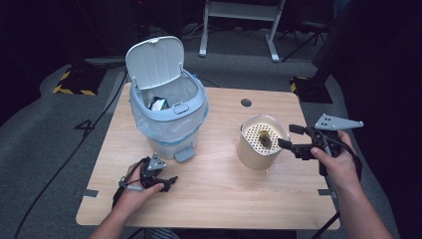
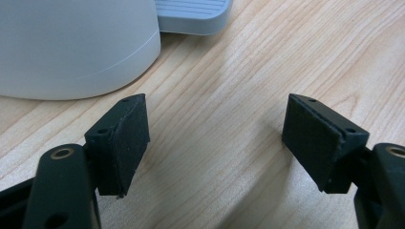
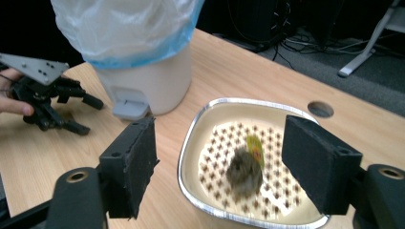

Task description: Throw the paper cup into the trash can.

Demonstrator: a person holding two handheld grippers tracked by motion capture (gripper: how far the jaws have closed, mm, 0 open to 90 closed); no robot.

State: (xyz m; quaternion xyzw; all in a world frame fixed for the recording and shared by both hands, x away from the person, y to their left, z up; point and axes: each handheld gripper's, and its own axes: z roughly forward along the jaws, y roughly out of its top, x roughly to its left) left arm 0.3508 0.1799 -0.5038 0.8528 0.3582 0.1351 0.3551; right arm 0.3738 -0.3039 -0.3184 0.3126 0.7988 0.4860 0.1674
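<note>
Bare tabletop [image 1: 214, 184] between bin [image 1: 166, 112] and strainer container [image 1: 261, 142]; bin blocks left rear.

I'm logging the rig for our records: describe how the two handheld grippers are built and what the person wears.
Both the left gripper and right gripper are black, two-jawed, with flat dark textured pads and brass-ringed holes in the linkages. Each carries a grey three-cornered plate with small holes and trails a black cable. The forearms are bare, with no sleeves in view.
</note>
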